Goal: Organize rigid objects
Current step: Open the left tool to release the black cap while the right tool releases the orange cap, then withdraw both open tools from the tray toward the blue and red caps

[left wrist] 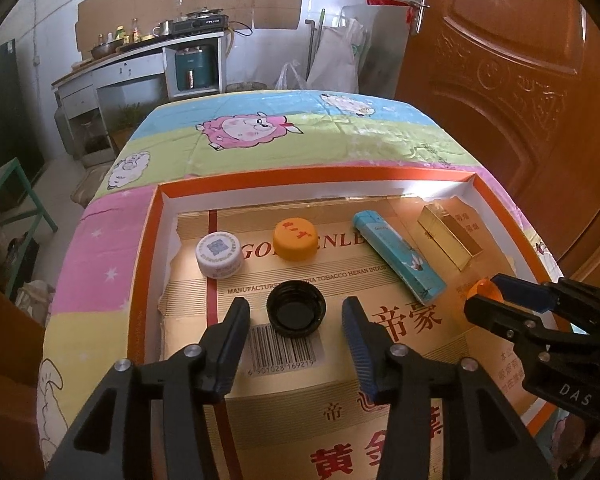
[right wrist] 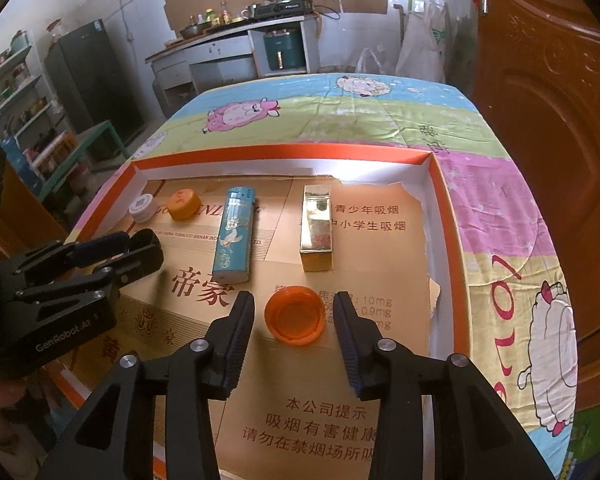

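A shallow orange-rimmed tray [left wrist: 300, 174] lined with gold cardboard holds the objects. My left gripper [left wrist: 296, 312] is open with its fingers either side of an upturned black cap [left wrist: 296, 314]. Beyond it lie a white cap [left wrist: 219, 255], a yellow-orange cap [left wrist: 295, 243], a blue lighter [left wrist: 398, 254] and a gold box [left wrist: 450, 236]. My right gripper [right wrist: 294, 312] is open around an upturned orange cap [right wrist: 295, 315]. The lighter [right wrist: 234, 234] and the gold box [right wrist: 317, 232] lie just beyond it. The caps rest on the tray floor.
The tray [right wrist: 440, 184] sits on a table under a cartoon sheep cloth [left wrist: 260, 128]. A brown wooden door [left wrist: 500, 80] stands at the right. A kitchen counter [left wrist: 140, 56] with a stove is at the back, and a green stool [left wrist: 16, 200] is at the left.
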Demonstrator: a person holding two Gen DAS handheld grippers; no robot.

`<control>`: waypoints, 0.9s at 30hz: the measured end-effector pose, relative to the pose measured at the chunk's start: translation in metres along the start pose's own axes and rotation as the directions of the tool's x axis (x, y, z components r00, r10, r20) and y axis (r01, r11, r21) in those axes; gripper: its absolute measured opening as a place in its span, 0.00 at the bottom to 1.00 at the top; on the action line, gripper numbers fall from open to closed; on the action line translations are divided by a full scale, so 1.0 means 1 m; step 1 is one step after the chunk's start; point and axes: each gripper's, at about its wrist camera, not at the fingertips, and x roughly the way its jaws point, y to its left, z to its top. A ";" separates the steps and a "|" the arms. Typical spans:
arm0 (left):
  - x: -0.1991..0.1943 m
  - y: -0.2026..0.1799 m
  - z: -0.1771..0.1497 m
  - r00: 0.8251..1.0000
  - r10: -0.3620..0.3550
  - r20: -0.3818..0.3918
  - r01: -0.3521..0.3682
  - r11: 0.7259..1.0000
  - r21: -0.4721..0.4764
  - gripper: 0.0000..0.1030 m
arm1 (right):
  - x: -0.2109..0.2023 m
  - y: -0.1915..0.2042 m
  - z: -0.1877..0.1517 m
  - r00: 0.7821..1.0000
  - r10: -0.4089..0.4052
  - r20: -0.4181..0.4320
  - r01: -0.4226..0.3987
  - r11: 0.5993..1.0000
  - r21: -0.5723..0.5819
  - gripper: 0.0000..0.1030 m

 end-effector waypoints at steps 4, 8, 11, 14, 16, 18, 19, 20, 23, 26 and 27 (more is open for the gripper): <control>-0.003 0.000 0.000 1.000 -0.004 0.005 0.004 1.000 0.000 0.46 | -0.003 -0.002 0.000 1.000 0.002 0.003 -0.002 1.000 0.010 0.41; -0.007 -0.003 -0.001 1.000 0.000 0.009 -0.001 1.000 0.008 0.46 | -0.007 -0.002 -0.001 1.000 0.002 0.008 -0.002 1.000 0.015 0.41; -0.010 -0.004 -0.001 1.000 0.004 0.015 -0.004 1.000 0.010 0.46 | -0.011 -0.002 -0.002 1.000 0.002 0.013 -0.002 1.000 0.019 0.41; -0.014 -0.005 -0.001 1.000 0.004 0.020 -0.004 1.000 0.008 0.46 | -0.015 -0.003 -0.003 1.000 0.003 0.015 -0.004 1.000 0.023 0.41; -0.018 -0.005 -0.001 1.000 0.004 0.025 -0.005 1.000 0.008 0.46 | -0.020 -0.002 -0.004 1.000 0.004 0.019 -0.004 1.000 0.024 0.41; -0.021 -0.006 -0.002 1.000 0.006 0.028 -0.006 1.000 0.008 0.46 | -0.023 -0.002 -0.005 1.000 0.005 0.024 -0.005 1.000 0.024 0.41; -0.022 -0.007 -0.002 1.000 0.006 0.028 -0.007 1.000 0.009 0.46 | -0.026 -0.001 -0.005 1.000 0.005 0.026 -0.005 1.000 0.024 0.41; -0.024 -0.007 -0.002 1.000 0.007 0.029 -0.008 1.000 0.010 0.46 | -0.027 -0.001 -0.006 1.000 0.005 0.028 -0.005 1.000 0.024 0.41; -0.029 -0.009 -0.003 0.999 0.008 0.033 -0.009 1.000 0.011 0.46 | -0.035 0.001 -0.008 0.999 0.004 0.035 -0.005 1.000 0.024 0.41; -0.037 -0.011 -0.004 0.999 0.007 0.041 -0.008 1.000 0.012 0.46 | -0.042 0.002 -0.009 0.999 0.004 0.043 -0.005 1.000 0.025 0.41; -0.039 -0.012 -0.005 0.999 0.007 0.044 -0.008 1.000 0.013 0.46 | -0.044 0.002 -0.009 0.999 0.004 0.046 -0.006 1.000 0.025 0.41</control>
